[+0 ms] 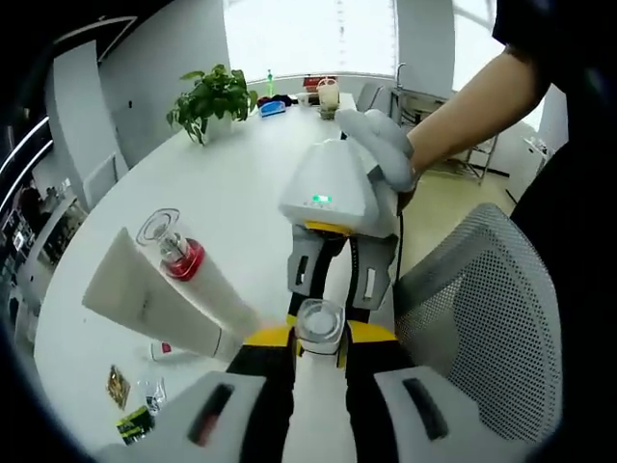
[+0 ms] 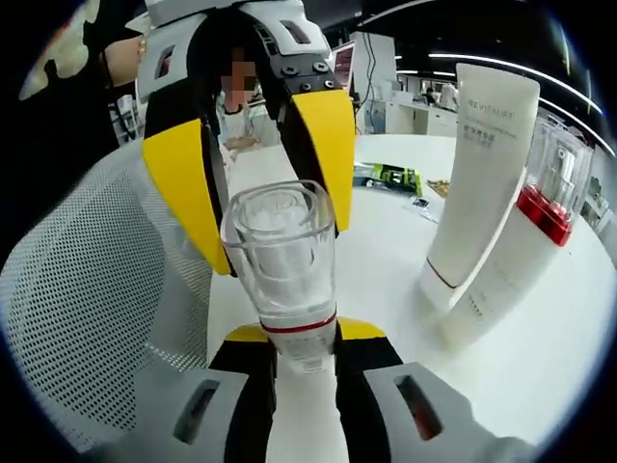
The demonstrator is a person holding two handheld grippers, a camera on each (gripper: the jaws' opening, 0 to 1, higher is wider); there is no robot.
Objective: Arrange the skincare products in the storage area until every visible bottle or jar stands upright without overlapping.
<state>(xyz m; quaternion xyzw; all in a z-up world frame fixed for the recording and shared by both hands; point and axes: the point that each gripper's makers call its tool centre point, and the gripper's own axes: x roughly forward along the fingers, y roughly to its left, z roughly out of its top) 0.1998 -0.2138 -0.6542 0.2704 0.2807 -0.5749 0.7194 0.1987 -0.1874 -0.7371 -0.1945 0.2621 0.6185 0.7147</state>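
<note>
Clear-capped bottle [image 2: 280, 280] | long axis along right gripper [image 2: 289, 338] jaws | cap outward

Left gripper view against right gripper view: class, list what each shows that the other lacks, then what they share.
Left gripper view: a plant and a window. Right gripper view: ceiling lights and lettering on the tube. Both: the capped bottle between the left gripper and right gripper, the red-collared bottle, the mesh chair, the table.
</note>
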